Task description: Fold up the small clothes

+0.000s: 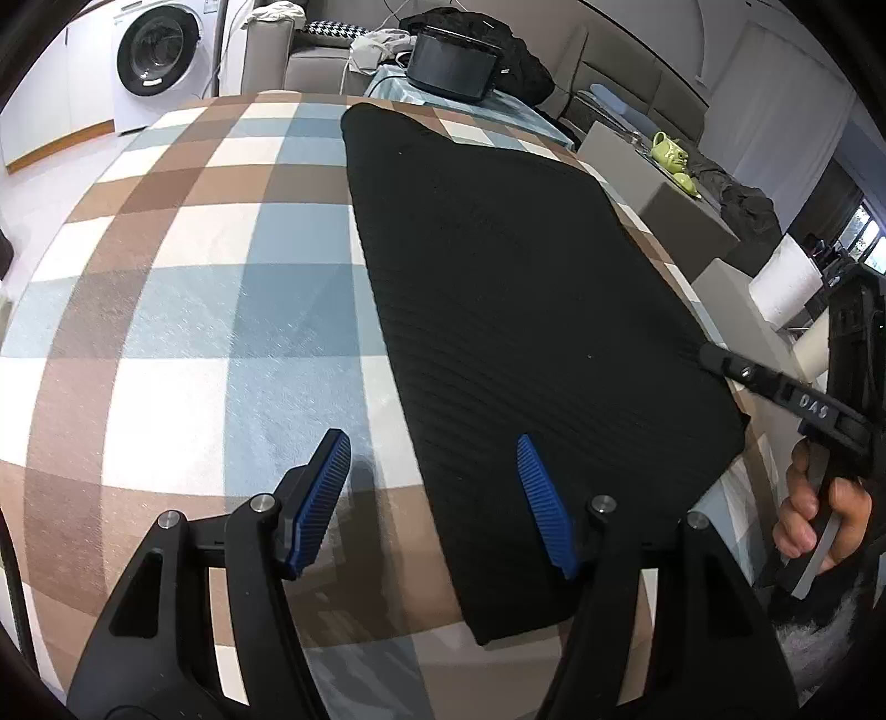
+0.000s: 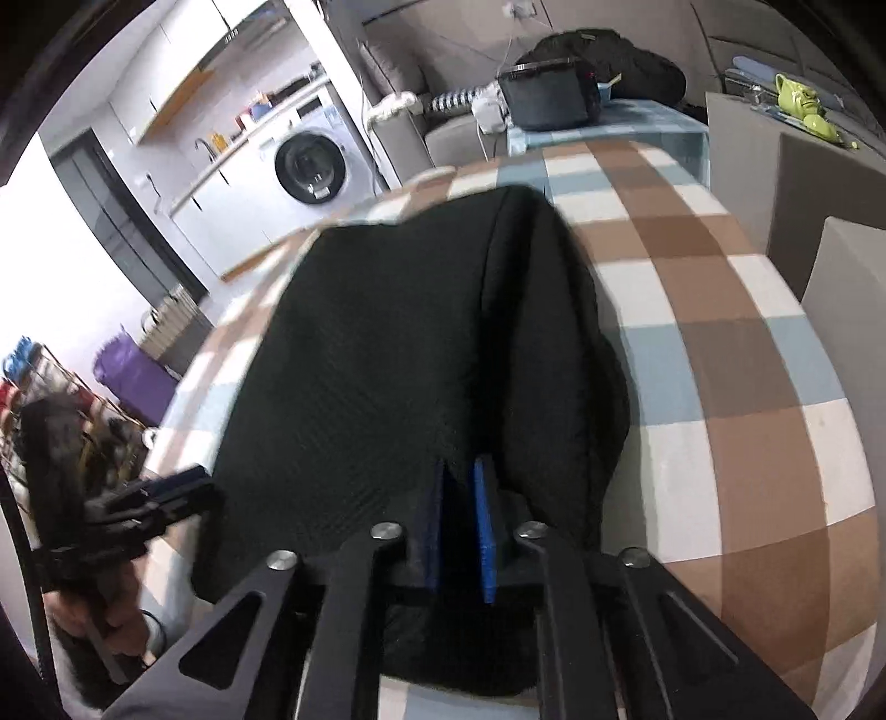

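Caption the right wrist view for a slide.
Right gripper shut on black garment's edge over the checked cloth.

Home interior, living space joined to laundry/kitchen corner. Front-loading washing machine (image 2: pixel 310 166) set under counter with tap (image 2: pixel 202 147) and bottles; white cabinets (image 2: pixel 166 94) mounted above. Grey sofa (image 1: pixel 321 55) seen behind, strewn with cloth and houndstooth cushion (image 1: pixel 329 27). Table covered by checked cloth (image 1: pixel 183 266) in brown, blue, white. Green ceramic teapot (image 1: pixel 667 149) placed on grey side unit. Paper towel roll (image 1: pixel 786 285) at right. Cluttered rack (image 2: pixel 66 399) and purple bin (image 2: pixel 130 376) seen at left in right wrist view.
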`<state>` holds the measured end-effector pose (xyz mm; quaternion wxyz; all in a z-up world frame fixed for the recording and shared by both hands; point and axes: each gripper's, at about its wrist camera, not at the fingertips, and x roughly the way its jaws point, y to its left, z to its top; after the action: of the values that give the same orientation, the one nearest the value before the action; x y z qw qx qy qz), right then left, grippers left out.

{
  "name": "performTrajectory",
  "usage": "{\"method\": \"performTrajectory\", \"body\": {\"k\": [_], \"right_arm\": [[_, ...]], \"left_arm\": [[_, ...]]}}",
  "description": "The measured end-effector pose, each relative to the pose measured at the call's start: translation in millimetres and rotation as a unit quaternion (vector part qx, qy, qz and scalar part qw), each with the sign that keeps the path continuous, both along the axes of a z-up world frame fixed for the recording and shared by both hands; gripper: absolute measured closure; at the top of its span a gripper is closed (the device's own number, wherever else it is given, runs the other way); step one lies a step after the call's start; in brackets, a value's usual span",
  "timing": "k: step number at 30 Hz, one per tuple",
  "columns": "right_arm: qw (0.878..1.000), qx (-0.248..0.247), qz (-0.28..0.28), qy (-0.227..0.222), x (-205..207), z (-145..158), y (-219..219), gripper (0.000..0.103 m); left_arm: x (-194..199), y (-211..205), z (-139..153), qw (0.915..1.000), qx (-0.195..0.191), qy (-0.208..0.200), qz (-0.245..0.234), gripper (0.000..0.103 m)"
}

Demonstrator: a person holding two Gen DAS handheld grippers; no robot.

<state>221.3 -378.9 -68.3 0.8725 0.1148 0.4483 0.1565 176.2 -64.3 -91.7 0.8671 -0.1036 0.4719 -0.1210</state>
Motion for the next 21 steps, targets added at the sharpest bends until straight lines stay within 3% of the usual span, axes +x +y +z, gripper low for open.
{"method": "performTrajectory", "body": {"k": [4,9,11,13,16,21], "right_arm": [[0.999,0.008,-0.03,-0.005,-6.7,5.8,-26.5,0.066],[0.997,0.04,-0.059,0.028,-12.0,-8.5,-48.9,0.065],[0.998,0.036,-0.047,0.03,-12.9,-13.3,-41.8,0.068],[0.999,0.029,-0.03,0.03,-13.0,-17.1,-30.3,0.077],[1.0,0.002,-0.014,0.025,-10.9,-18.9,-16.9,0.087],[1.0,0.003,-0.002,0.031,-7.7,-22.2,-7.1,0.089]], "left_arm": [[-0.8,-7.7,-3.3,0.9999,-0.001,0.003,-0.013,0.043],[4.2,-15.2,-8.0,0.9999,-0.007,0.004,-0.014,0.043],[6.0,-16.6,-9.8,0.9998,-0.011,0.004,-0.013,0.044],[8.0,-16.7,-10.2,0.9997,-0.019,0.002,-0.013,0.063],[9.4,-14.3,-8.0,0.9999,-0.01,-0.007,-0.008,0.08],[10.1,-3.6,-7.3,0.9999,-0.005,-0.013,0.005,0.081]]}}
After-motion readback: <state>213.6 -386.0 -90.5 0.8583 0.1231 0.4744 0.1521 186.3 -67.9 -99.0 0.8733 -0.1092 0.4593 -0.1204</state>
